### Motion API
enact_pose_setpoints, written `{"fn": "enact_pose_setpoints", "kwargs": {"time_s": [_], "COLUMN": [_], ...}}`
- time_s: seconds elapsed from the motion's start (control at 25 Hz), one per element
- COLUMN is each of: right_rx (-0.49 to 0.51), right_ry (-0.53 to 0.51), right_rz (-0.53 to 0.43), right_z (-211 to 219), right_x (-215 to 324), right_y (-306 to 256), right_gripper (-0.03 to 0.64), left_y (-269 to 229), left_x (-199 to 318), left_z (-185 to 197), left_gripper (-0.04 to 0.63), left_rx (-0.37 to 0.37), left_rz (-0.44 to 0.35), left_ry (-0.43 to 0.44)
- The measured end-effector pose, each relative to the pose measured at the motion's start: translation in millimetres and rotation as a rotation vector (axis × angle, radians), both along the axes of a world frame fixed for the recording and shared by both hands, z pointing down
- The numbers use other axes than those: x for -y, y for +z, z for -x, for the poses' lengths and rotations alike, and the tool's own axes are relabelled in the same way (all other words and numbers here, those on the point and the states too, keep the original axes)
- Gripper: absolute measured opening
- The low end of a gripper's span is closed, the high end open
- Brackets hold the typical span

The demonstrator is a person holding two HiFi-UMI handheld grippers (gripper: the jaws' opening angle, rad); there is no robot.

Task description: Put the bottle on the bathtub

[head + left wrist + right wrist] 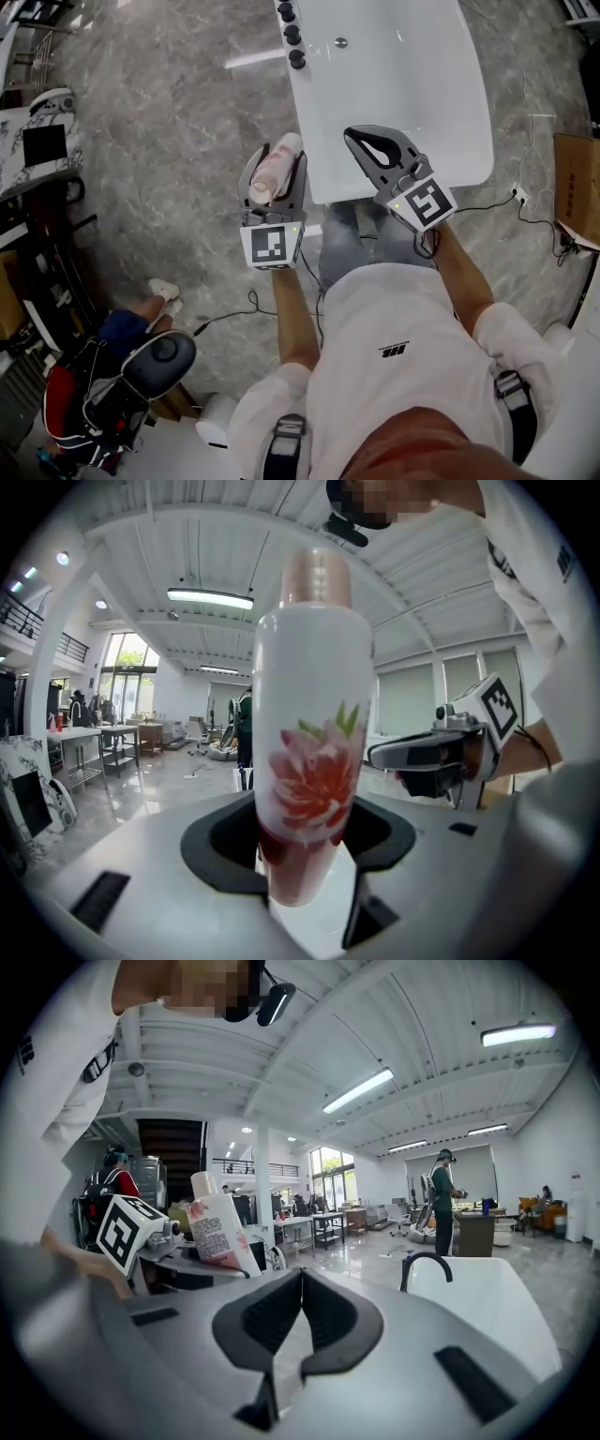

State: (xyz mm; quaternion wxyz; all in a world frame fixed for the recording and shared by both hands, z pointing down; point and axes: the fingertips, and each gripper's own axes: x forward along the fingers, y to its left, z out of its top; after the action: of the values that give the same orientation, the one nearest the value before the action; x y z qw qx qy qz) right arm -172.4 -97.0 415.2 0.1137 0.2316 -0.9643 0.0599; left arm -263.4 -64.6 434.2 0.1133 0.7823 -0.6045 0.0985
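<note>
Your left claw point(274, 159) is clamped around the lower body of the bottle point(314, 733), with a jaw on each side of the pink flower print and the pale pink cap pointing away from you. That low grip probably steadies the heavy end while you carry it. The bottle hangs over the floor, just beside the near left corner of the white bathtub point(394, 94), and isn't yet on it.

Your right claw point(375, 145) is empty, with its jaws closed tip to tip. It sits above the tub's near end, apparently parked clear of the rim where the bottle should land.

The dark tap knobs point(292, 33) line the far left rim, so the near rim looks like the freer spot.

In the right gripper view the bottle's back label carries blocks of print too small to read. The logo on your shirt is also illegible.
</note>
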Motion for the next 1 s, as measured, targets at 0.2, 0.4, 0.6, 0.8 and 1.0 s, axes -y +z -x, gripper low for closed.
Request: {"fn": "enact_pose_setpoints", "kwargs": {"time_s": [0.2, 0.4, 0.6, 0.8, 1.0], "right_rx": [-0.028, -0.027, -0.061, -0.017, -0.028], "right_ry": [0.022, 0.023, 0.053, 0.041, 0.049], "right_rz": [0.016, 0.036, 0.078, 0.080, 0.081], "right_z": [-5.0, -6.8, -8.1, -2.4, 0.4], "right_x": [13.1, 22.6, 39.6, 55.2, 71.3], "right_y": [23.0, 47.5, 81.5, 104.6, 134.0], "right_gripper": [-0.005, -0.005, -0.005, -0.006, -0.005], "left_y": [21.9, 43.3, 71.7, 103.0, 135.4], "left_x": [17.7, 32.5, 50.1, 68.9, 86.2], "left_z": [-1.0, -1.8, 0.6, 2.3, 4.2], "left_gripper": [0.232, 0.231, 0.232, 0.232, 0.230], "left_rx": [0.000, 0.001, 0.004, -0.005, -0.003], "left_rz": [0.006, 0.010, 0.024, 0.041, 0.052], "left_ry": [0.002, -0.001, -0.013, -0.018, -0.007]}}
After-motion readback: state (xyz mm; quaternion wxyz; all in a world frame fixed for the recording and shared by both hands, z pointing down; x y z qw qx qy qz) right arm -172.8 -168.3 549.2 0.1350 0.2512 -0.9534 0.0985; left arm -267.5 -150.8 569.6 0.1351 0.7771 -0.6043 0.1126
